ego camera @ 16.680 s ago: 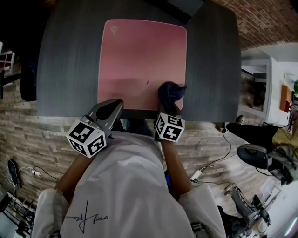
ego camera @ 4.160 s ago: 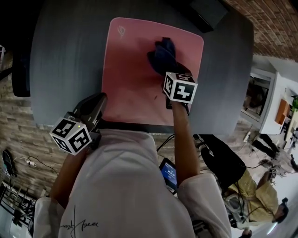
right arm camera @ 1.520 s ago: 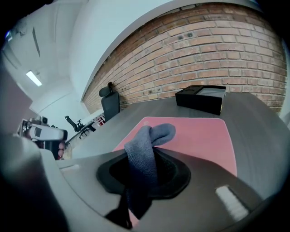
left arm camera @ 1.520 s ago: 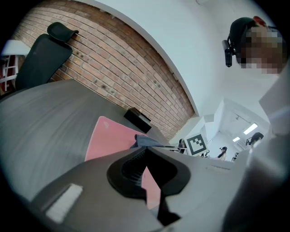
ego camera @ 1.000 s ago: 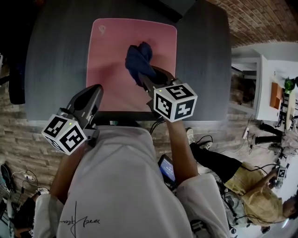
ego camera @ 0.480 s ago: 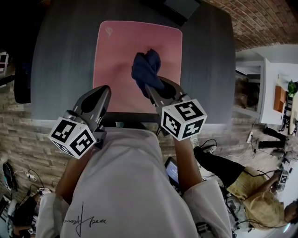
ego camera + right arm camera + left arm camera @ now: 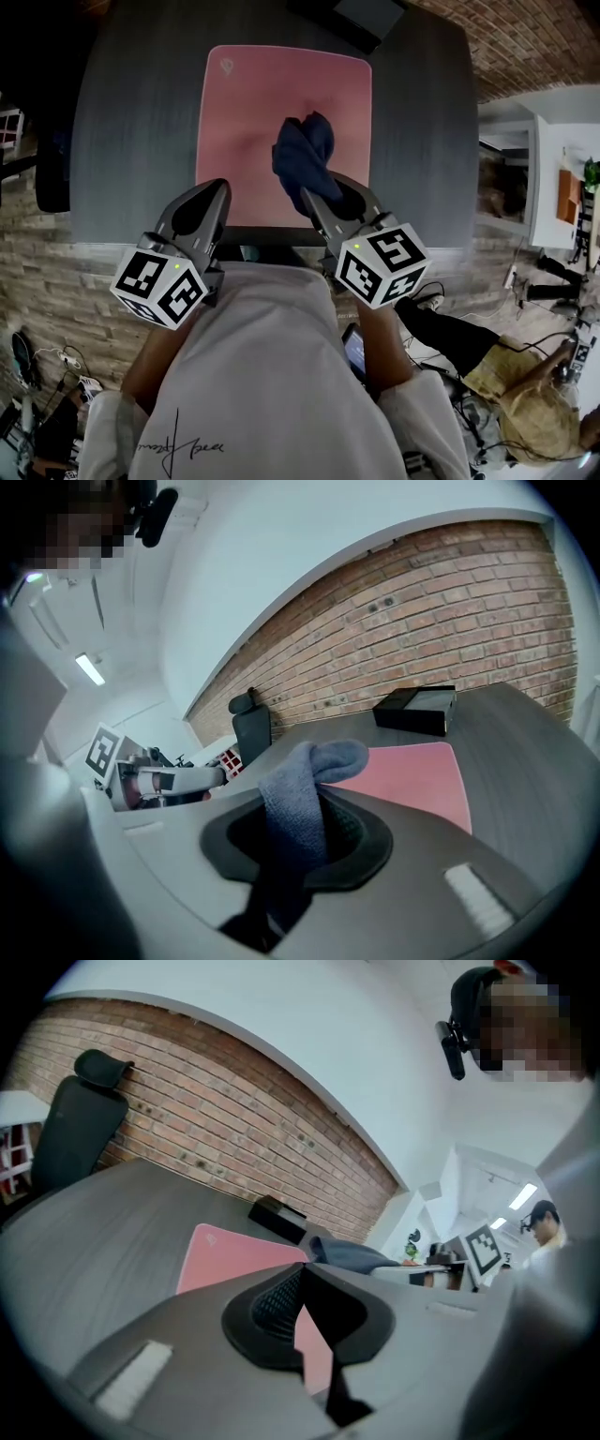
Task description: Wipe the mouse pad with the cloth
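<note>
We find the right gripper [image 7: 317, 199] clamped on the blue cloth [image 7: 302, 155], which sits bunched on the pink mouse pad [image 7: 246, 103] toward its near edge. The left gripper [image 7: 214, 199] is closed on nothing, at the table [image 7: 131, 122] edge. We judge wiping to be mid-stroke, though cloth contact looks uncertain. The next move calls for downward pressure across the remaining pad.

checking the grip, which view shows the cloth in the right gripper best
The right gripper view: the blue cloth stands mid-frame, close up, pinched between the jaws of the right gripper. The head view shows it from above, bunched over the pink mouse pad. The left gripper view catches only a distant strip.
</note>
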The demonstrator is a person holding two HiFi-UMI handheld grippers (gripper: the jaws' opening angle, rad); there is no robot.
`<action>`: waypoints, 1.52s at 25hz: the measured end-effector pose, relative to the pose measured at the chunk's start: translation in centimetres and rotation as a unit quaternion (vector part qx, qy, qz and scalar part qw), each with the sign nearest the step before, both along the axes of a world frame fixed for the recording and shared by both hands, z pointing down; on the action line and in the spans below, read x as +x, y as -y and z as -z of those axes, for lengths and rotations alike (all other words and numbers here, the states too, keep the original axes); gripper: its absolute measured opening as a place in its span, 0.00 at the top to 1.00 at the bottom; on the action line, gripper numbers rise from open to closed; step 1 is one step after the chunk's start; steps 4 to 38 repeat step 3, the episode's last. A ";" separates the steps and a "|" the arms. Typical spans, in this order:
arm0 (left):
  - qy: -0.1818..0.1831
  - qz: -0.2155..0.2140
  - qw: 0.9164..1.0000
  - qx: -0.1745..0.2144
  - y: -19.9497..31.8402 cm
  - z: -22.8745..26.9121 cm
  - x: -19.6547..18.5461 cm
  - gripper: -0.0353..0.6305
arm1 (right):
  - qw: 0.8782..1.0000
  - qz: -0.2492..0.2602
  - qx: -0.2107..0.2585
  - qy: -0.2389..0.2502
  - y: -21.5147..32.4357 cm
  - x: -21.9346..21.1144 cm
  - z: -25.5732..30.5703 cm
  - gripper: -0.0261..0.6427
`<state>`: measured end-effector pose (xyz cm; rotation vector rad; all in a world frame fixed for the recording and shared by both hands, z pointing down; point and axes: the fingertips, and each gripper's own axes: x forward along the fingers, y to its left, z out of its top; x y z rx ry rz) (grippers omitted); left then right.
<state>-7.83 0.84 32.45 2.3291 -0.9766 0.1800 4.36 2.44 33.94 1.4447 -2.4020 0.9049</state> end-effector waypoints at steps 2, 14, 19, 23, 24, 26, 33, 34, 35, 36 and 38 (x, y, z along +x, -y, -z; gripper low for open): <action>0.025 0.024 0.999 0.007 0.0 -0.1 -0.8 0.92 | 1.000 0.000 0.001 0.003 -0.6 0.0 0.2 0.85; 0.038 0.037 0.999 0.011 -0.1 -0.2 -1.2 0.92 | 1.000 0.000 0.001 0.005 -1.0 0.0 0.3 0.85; 0.038 0.037 0.999 0.011 -0.1 -0.2 -1.2 0.92 | 1.000 0.000 0.001 0.005 -1.0 0.0 0.3 0.85; 0.038 0.037 0.999 0.011 -0.1 -0.2 -1.2 0.92 | 1.000 0.000 0.001 0.005 -1.0 0.0 0.3 0.85; 0.038 0.037 0.999 0.011 -0.1 -0.2 -1.2 0.92 | 1.000 0.000 0.001 0.005 -1.0 0.0 0.3 0.85; 0.038 0.037 0.999 0.011 -0.1 -0.2 -1.2 0.92 | 1.000 0.000 0.001 0.005 -1.0 0.0 0.3 0.85; 0.038 0.037 0.999 0.011 -0.1 -0.2 -1.2 0.92 | 1.000 0.000 0.001 0.005 -1.0 0.0 0.3 0.85; 0.038 0.037 0.999 0.011 -0.1 -0.2 -1.2 0.92 | 1.000 0.000 0.001 0.005 -1.0 0.0 0.3 0.85; 0.038 0.037 0.999 0.011 -0.1 -0.2 -1.2 0.92 | 1.000 0.000 0.001 0.005 -1.0 0.0 0.3 0.85; 0.038 0.037 0.999 0.011 -0.1 -0.2 -1.2 0.92 | 1.000 0.000 0.001 0.005 -1.0 0.0 0.3 0.85; 0.038 0.037 0.999 0.011 -0.1 -0.2 -1.2 0.92 | 1.000 0.000 0.001 0.005 -1.0 0.0 0.3 0.85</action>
